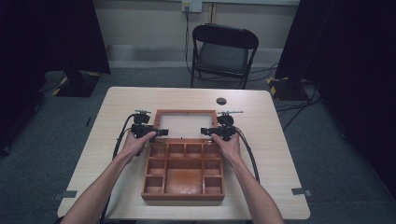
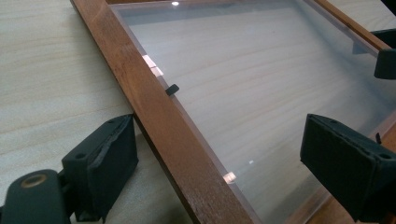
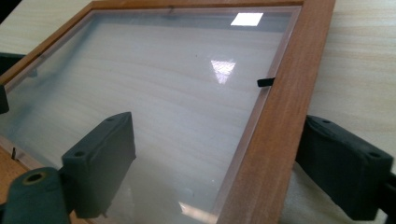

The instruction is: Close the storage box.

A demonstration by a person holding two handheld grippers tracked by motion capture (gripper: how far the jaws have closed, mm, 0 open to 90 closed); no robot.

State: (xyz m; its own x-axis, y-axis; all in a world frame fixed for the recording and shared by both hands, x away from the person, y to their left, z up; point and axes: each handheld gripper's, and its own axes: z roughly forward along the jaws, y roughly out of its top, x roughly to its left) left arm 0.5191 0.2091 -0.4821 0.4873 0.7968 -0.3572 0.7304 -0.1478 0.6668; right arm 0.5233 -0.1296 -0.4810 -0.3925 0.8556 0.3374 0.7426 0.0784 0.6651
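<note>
I see a wooden box (image 1: 183,172) with open compartments on the worktop (image 1: 93,154), near its front edge. Its lid (image 1: 186,112), a wooden frame around a clear pane (image 2: 243,88), lies flat on the worktop just behind the box and meets the box's back edge.

My left gripper (image 1: 148,132) is at the lid's left rail (image 2: 159,116). In the left gripper view its jaws stand apart, one outside the rail over the worktop, one over the pane; neither pad touches the wood.

My right gripper (image 1: 212,131) is at the right rail (image 3: 275,121). In the right gripper view its jaws are likewise spread astride the rail, with gaps on both sides.

A small black tab (image 3: 265,82) sits on each rail's inner edge.

Beyond the worktop stands a black folding chair (image 1: 224,51).
</note>
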